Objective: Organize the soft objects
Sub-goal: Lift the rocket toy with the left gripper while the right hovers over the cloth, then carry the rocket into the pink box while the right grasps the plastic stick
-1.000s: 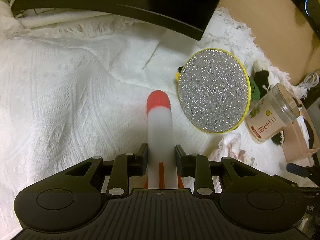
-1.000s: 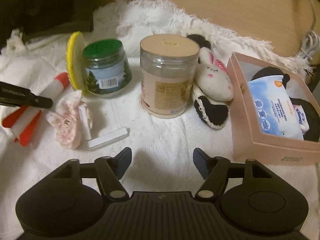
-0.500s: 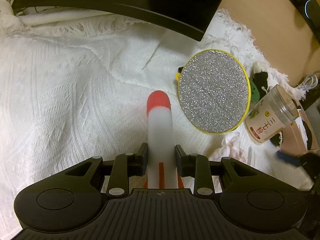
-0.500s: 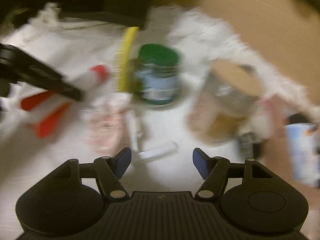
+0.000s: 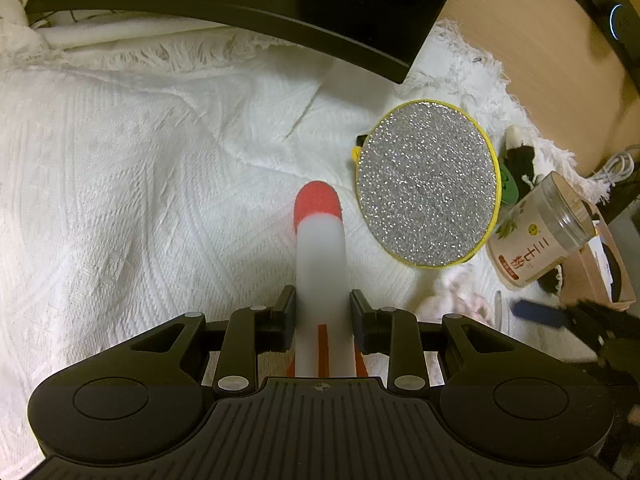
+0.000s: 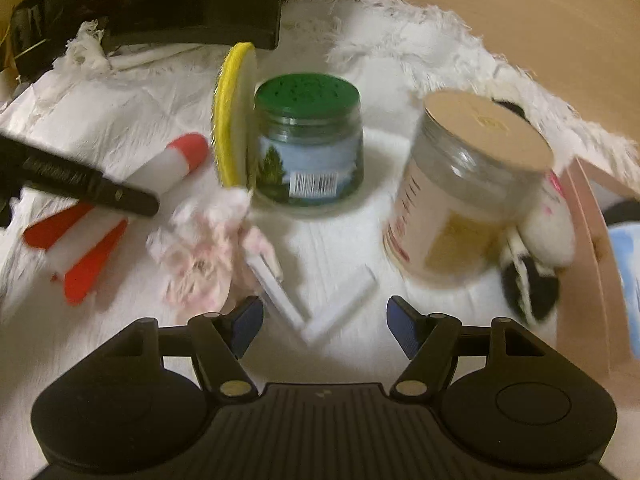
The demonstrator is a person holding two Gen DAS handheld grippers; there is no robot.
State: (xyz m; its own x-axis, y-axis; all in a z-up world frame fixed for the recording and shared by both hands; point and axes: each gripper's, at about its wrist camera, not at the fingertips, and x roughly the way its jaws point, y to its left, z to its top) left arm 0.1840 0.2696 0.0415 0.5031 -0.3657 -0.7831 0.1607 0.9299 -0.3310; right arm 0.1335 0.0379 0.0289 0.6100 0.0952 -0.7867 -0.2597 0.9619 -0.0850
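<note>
My left gripper (image 5: 322, 308) is shut on a white foam rocket (image 5: 320, 248) with a red tip and red fins, held just above the white blanket (image 5: 120, 200). The right wrist view shows the same rocket (image 6: 176, 164) at the left, under a black finger (image 6: 88, 184). My right gripper (image 6: 324, 318) hovers low with its jaws opening and nothing pressed between its blue pads. A white L-shaped piece (image 6: 344, 312) lies under the gap. A crumpled pink-and-white cloth (image 6: 204, 256) sits just left of it. A white bunny plush (image 6: 548, 224) lies at the right.
A round yellow-rimmed glitter pad (image 5: 428, 184) leans on a green-lidded jar (image 6: 310, 144). A clear jar with a tan lid (image 6: 468, 196) stands right of it. A pink box (image 6: 588, 248) holding a blue pack is at the far right. A black slab (image 5: 280, 0) overhangs the back.
My right gripper has moved left and lower toward the crumpled cloth and white piece; the jars and box have slid right in its view. My left gripper and the rocket have stayed still.
</note>
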